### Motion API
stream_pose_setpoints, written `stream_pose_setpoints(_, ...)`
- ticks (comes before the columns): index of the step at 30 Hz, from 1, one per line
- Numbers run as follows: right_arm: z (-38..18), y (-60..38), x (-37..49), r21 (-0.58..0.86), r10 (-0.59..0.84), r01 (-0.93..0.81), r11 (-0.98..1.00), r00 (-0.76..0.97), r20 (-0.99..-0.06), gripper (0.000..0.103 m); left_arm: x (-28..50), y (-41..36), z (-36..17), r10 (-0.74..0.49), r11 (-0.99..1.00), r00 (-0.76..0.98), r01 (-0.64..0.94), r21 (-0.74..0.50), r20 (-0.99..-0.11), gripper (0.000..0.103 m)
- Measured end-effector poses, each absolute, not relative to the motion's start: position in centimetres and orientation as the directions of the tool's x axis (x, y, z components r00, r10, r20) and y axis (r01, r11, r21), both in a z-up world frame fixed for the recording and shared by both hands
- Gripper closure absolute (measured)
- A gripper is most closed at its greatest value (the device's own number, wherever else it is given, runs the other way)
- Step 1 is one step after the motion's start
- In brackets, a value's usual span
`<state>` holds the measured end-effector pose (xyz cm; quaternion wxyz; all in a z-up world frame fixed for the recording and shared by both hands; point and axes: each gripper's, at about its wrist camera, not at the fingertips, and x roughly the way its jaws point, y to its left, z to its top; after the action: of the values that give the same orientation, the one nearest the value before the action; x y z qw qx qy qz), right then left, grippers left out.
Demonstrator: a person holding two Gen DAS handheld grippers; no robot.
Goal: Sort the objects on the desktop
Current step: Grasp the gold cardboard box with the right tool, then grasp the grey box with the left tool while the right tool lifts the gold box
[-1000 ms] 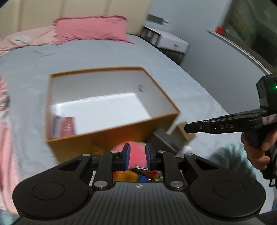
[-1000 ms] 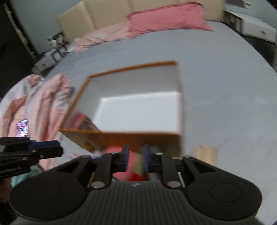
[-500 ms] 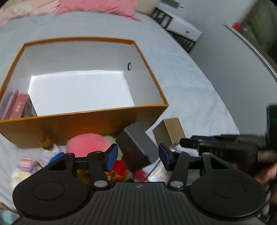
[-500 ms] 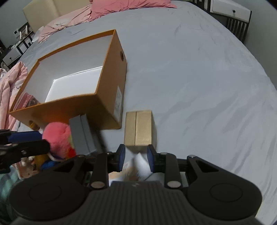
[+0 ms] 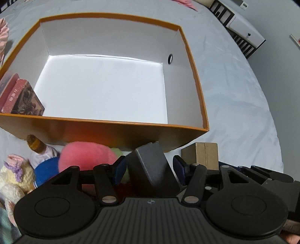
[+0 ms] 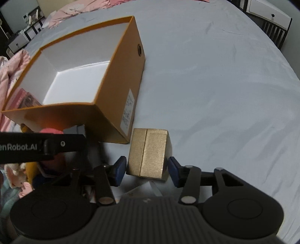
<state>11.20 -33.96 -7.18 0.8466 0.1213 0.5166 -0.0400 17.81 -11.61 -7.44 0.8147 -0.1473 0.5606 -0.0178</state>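
Grey bed (image 6: 215, 84), orange box (image 5: 112, 129) ahead. My left claw (image 5: 149, 169) gapes around the tilted grey case (image 5: 150, 167); right claw (image 6: 146, 169), opening, straddles the gold box (image 6: 148, 152). Centre both, then squeeze evenly.

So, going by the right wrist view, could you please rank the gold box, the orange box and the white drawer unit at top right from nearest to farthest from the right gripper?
1. Gold box: between the opening jaws of the right gripper, untouched.
2. Orange box: beyond it, to the left.
3. White drawer unit: far top right, past the bed.
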Motion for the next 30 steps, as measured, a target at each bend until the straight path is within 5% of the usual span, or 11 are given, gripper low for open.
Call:
stream_pose_setpoints(7, -7.9, -34.3, 11.3, 0.179, 0.068, 0.201, 0.963, 0.464, -0.883, 0.050, 17.2, -11.7, -8.7, -0.176, 0.962, 0.329, -0.145, -0.234, -0.928, 0.040)
stream_pose_setpoints(12, -8.0, -35.0, 10.9, 0.215, 0.086, 0.231, 0.949, 0.468, -0.879, 0.051, 16.5, -10.4, -8.6, -0.199, 0.957, 0.309, -0.144, -0.253, -0.930, 0.062)
stream_pose_setpoints(30, -0.8, -32.7, 6.5, 0.305, 0.088, 0.243, 0.921, 0.632, -0.770, 0.052, 11.5, -5.8, -0.3, -0.377, 0.906, 0.477, 0.011, -0.423, -0.794, 0.064)
